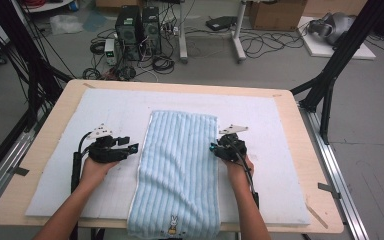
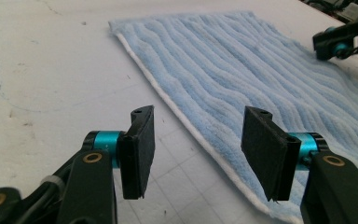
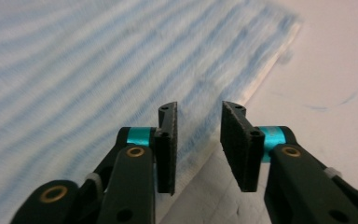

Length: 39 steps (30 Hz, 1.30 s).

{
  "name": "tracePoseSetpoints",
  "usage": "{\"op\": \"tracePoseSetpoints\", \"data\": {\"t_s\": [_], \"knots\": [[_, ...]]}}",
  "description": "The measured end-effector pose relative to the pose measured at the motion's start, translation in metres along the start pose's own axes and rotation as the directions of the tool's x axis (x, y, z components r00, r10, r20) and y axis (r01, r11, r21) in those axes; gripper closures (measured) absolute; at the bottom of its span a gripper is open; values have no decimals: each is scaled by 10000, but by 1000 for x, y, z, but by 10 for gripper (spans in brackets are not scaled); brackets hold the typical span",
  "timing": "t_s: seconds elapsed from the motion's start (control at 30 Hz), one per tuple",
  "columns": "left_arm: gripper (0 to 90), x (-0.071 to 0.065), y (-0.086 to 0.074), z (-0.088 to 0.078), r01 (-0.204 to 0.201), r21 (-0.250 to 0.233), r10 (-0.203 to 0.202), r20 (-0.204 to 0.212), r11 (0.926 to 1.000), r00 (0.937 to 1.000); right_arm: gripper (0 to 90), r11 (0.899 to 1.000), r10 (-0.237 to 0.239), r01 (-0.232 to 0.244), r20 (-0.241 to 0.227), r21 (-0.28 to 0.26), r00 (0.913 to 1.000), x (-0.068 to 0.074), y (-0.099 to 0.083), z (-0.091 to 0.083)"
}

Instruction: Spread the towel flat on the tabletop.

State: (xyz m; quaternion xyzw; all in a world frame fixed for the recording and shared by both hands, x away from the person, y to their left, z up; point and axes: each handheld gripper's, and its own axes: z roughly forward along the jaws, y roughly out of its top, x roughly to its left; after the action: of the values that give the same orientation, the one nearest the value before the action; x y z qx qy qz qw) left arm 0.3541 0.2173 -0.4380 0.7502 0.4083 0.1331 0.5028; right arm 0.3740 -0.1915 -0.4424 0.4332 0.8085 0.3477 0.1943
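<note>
Blue striped towel (image 1: 180, 170) lies flat down the middle of the counter (image 1: 300, 120), folded into a long strip on the white foam mat (image 1: 105, 110). Its near end hangs just over the counter's near edge, rabbit logo (image 1: 173, 223) showing there; its far end stops short of the far edge. My left tongs (image 1: 134, 147) sit on the mat just beside the towel's left long edge, jaws standing apart with nothing between them; in the left gripper view the towel's white hem (image 2: 200, 140) runs between and beyond the pads (image 2: 142, 149), not touched. My right tongs (image 1: 213, 146) are at the towel's right long edge, about level with the left ones. Right gripper view is blurred; the jaws there show a narrow gap, empty, above the towel's edge (image 3: 242, 102), no pad pressing on cloth. Both hands rest low over the mat.
</note>
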Motion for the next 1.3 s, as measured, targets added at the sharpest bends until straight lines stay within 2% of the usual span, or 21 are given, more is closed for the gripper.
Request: {"op": "tracePoseSetpoints", "data": {"t_s": [0.03, 0.1, 0.13, 0.17, 0.23, 0.27, 0.33, 0.37, 0.43, 0.57, 0.67, 0.7, 0.83, 0.9, 0.93, 1.13, 1.23, 1.3], "knots": [[443, 1, 2, 1, 23, -9, -23, -31, 10000, 10000, 714, 10000, -25, 25, -33, 29, 10000, 0, -1, 2], [444, 2, 4, 2, 121, -62, -121, -125, 9999, 9998, 864, 9994, -314, 311, 179, 142, 9993, 0, -1, 0], [444, 3, 5, 2, 117, -27, -117, -126, 9999, 9999, 872, 9986, -498, 490, 358, 206, 9981, -1, -1, 0], [444, 5, 6, 4, 190, -152, -192, -141, 9997, 9997, 871, 9987, -470, 459, 506, 239, 9976, -2, -1, -1], [443, 7, 8, 8, 262, -3, -262, -180, 9997, 9995, 871, 9992, -341, 323, 779, 239, 9964, -7, -2, -2], [443, 8, 9, 11, 290, 10, -290, -220, 9996, 9993, 860, 9994, -298, 282, 789, 205, 9964, -8, -3, -2], [442, 11, 12, 16, 343, 100, -340, -215, 9994, 9992, 779, 9997, -249, 244, 695, 77, 9973, -8, -3, -3], [441, 12, 15, 20, 365, 140, -362, -250, 9992, 9990, 722, 9995, -243, 253, 531, -182, 9983, -8, -4, -5], [439, 15, 19, 26, 398, 57, -396, -302, 9992, 9988, 672, 9982, -171, 193, 390, -573, 9991, -8, -4, -10], [439, 22, 30, 44, 467, 364, -450, -455, 9982, 9980, 597, 9943, 47, -33, 132, -1066, 9999, -9, -3, -16], [432, 27, 37, 57, 685, 263, -669, -551, 9973, 9962, 553, 9933, -22, 28, 53, -1156, 10000, -9, -2, -17], [420, 29, 40, 63, 759, 363, -737, -589, 9965, 9955, 529, 9931, -4, 6, 18, -1176, 10000, -9, -2, -17], [373, 30, 48, 84, 453, 582, -407, -771, 9973, 9962, 398, 9924, 184, -196, -114, -1216, 9998, -9, -3, -15], [361, 31, 54, 96, 393, 660, -319, -1095, 9970, 9935, 349, 9926, 199, -216, -156, -1197, 9997, -9, -3, -13], [357, 32, 57, 102, 425, 849, -329, -1118, 9955, 9932, 332, 9926, 212, -231, -175, -1192, 9996, -9, -3, -13], [385, 34, 62, 125, 20, 1592, 199, -1359, 9873, 9905, 260, 9916, 442, -463, -195, -1212, 9988, -11, -5, -13], [420, 32, 62, 128, -98, 1526, 347, -1612, 9882, 9863, 246, 9901, 538, -553, -150, -1293, 9984, -14, -6, -14], [457, 30, 62, 129, -574, 1673, 883, -1837, 9842, 9790, 244, 9894, 640, -656, -162, -1297, 9978, -14, -7, -15]]}}
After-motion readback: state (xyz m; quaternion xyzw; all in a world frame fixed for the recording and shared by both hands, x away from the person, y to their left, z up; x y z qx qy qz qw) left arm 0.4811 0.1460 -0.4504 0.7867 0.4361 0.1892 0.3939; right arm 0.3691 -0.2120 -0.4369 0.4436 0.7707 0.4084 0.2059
